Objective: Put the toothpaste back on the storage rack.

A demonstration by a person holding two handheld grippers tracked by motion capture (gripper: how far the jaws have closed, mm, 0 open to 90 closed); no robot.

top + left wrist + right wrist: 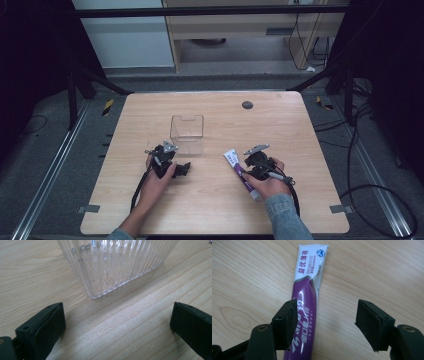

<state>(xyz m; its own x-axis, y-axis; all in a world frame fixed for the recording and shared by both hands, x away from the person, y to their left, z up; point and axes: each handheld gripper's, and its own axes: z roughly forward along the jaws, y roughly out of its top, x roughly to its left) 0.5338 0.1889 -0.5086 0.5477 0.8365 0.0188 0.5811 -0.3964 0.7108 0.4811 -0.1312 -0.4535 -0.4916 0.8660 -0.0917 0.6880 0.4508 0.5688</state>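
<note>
A: Entry, both tools at the near half of the table (pixel 210 200). Where does the toothpaste tube (pixel 241 172) lie?

B: Flat on the wood, right of centre and toward the near edge. Long axis runs diagonally: white crimped end toward the far-left, the other end toward the near-right, under the person's right hand (pixel 267 182).

A: State of the right gripper (pixel 325 322)?

B: Jaws wide apart, nothing held. In the right gripper view the tube runs up between them, but off centre: it passes just beside or under the left-hand jaw, with bare wood up to the other one. Whether that jaw touches the tube, I cannot tell.

A: So the tube's axis lies along the jaws, not across them.

B: Yes. Judgement: closing would pinch the tube across its width, provided the tool shifts sideways to centre it first.

A: Left gripper (pixel 117 325)?

B: Also spread wide and empty, held low over the wood. The clear ribbed container (pixel 115 265) stands upright just ahead of it, one bottom corner pointing at the gap. From the high view it sits near the table's middle, far-left of the tube.

A: Nearer hand for the tube?

B: The right, clearly. The left is nearer the container.
</note>
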